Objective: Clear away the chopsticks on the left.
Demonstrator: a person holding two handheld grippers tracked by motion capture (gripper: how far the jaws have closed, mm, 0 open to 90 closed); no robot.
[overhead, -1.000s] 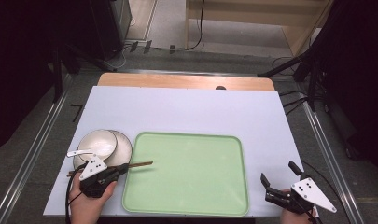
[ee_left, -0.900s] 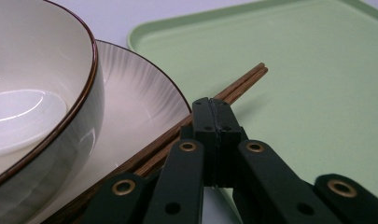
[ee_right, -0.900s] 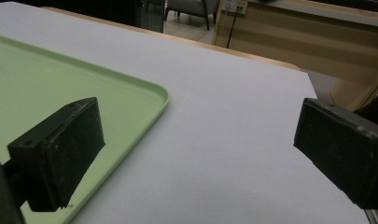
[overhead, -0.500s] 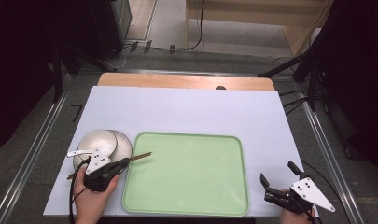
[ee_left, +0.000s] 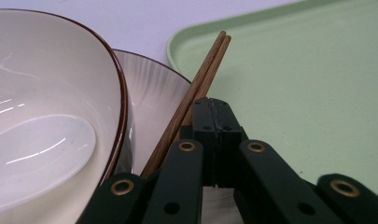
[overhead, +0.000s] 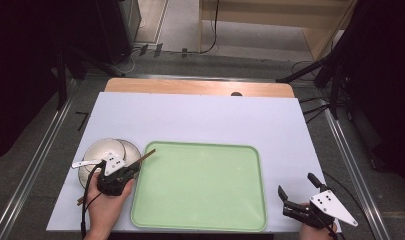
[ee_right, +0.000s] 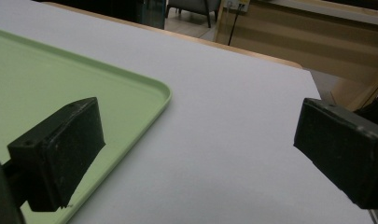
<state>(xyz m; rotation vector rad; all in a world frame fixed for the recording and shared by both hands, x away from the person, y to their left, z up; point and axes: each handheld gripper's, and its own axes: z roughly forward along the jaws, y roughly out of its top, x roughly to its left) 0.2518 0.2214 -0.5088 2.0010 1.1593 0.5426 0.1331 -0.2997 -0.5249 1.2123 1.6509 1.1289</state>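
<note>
Left gripper (ee_left: pixel 214 109) is clamping the chopsticks (ee_left: pixel 203 79), tips just crossing the tray (overhead: pixel 200 220) rim; placing remains. Right gripper (overhead: pixel 296 196) is idling agape beside the tray.

The left hand-held gripper (overhead: pixel 136 167) sits low in the person's left hand (overhead: pixel 106 210), jaws pressed together — the right hand-held gripper (overhead: pixel 296 195) rests near the edge, jaws spread wide.

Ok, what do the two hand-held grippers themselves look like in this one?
Both are black two-jaw tools. The left gripper has a white plate with dark dots on top and a black cable looping back past the hand; in its own view the jaw links carry brass-coloured rivets. The right gripper bears a pale three-cornered plate with dark dots, and its pads are blocky and matte black.
</note>
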